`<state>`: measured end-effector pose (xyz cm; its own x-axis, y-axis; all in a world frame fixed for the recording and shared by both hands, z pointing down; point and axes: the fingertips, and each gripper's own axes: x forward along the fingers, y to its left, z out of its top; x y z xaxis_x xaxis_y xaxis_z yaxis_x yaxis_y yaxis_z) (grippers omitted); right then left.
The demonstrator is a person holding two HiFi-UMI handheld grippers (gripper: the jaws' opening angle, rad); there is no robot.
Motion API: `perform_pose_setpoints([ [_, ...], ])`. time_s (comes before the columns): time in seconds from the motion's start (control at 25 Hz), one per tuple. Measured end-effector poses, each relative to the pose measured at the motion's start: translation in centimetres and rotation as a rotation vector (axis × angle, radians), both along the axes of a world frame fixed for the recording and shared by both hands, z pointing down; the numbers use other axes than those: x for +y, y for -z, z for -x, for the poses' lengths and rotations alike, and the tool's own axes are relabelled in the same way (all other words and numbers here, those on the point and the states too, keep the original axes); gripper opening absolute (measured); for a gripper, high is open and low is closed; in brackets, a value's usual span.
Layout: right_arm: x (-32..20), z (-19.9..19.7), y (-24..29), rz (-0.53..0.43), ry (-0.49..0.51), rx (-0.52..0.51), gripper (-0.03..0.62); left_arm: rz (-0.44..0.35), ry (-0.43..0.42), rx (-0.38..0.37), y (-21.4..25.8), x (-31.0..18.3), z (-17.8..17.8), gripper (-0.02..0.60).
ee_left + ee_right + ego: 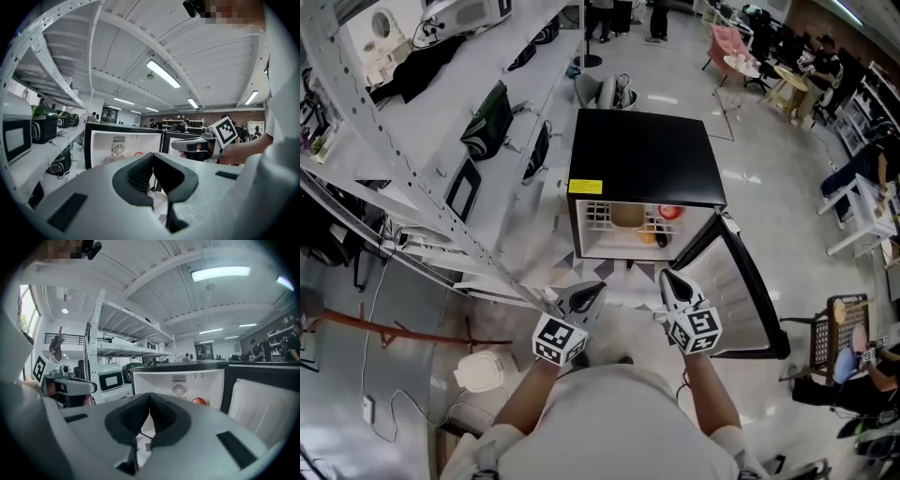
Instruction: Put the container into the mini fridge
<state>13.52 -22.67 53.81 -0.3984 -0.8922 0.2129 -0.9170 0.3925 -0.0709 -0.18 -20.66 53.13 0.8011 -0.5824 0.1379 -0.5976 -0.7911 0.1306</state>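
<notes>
left hand-held gripper [598,288] and right hand-held gripper [665,276] are seen closed, nothing gripped, held side by side before the opened mini fridge [642,155].

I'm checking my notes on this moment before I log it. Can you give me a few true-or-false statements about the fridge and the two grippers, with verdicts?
1. The mini fridge has its door swung open. True.
2. The right gripper grips a container. False: its jaws are shut on nothing.
3. The left gripper is shut and empty. True.
4. The fridge is bare inside. False: things sit on its shelf, among them a red item.
5. Both grippers are held in front of the open fridge, outside it. True.
</notes>
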Motion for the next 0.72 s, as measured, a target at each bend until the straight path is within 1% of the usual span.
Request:
perform_pose_setpoints([
  [0.2,1.0,-0.8,2.2,-0.053,0.042,0.014,0.008,-0.011,0.025,0.014,1.5,0.1,0.4,0.005],
  [0.48,1.3,-3.1,4.2,-0.093,0.001,-0.084,0.006,-0.028,0.05,0.046,2.9,-0.4,0.9,0.005],
  [0.72,1.3,-3.1,4.7,-0.102,0.01,-0.088,0.006,-0.033,0.045,0.069,3.4,-0.4,0.2,0.005],
])
